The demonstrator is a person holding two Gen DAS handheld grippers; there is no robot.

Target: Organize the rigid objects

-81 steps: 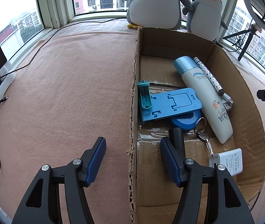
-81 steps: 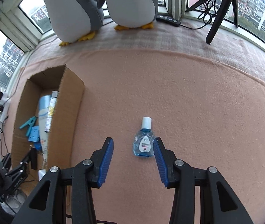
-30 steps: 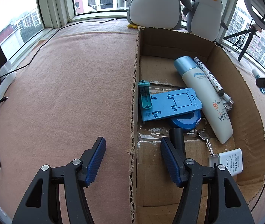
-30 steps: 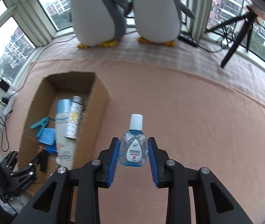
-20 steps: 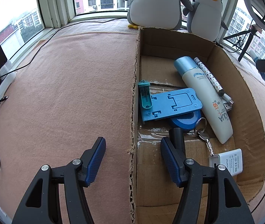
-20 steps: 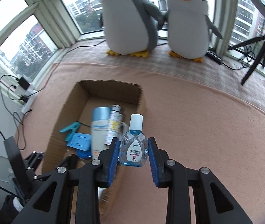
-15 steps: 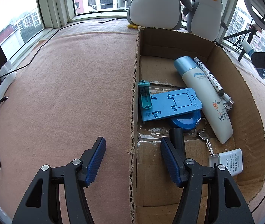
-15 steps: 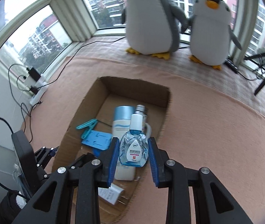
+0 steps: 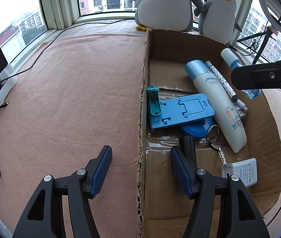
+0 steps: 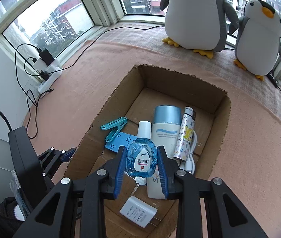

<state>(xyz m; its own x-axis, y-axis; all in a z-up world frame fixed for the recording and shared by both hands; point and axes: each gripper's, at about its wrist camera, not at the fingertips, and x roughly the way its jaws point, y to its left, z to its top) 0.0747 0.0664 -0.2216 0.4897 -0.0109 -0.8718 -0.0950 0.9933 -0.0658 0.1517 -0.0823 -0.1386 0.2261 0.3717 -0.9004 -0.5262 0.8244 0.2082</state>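
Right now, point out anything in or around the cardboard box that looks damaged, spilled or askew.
Nothing is spilled. The cardboard box has a ragged, torn left wall edge, and the blue phone stand lies tilted over a blue round case. The eye drop bottle sits upright in the right gripper.

"15ml" on eye-drop bottle (image 10: 141, 159); "AQUA" on tube (image 9: 219, 107)

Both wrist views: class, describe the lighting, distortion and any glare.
Left wrist: soft daylight, faint shadows; fisheye bows the cardboard box edge; glare on its tape. Right wrist: the sky is washed out, frame corners dark, eye-drop bottle sharp.
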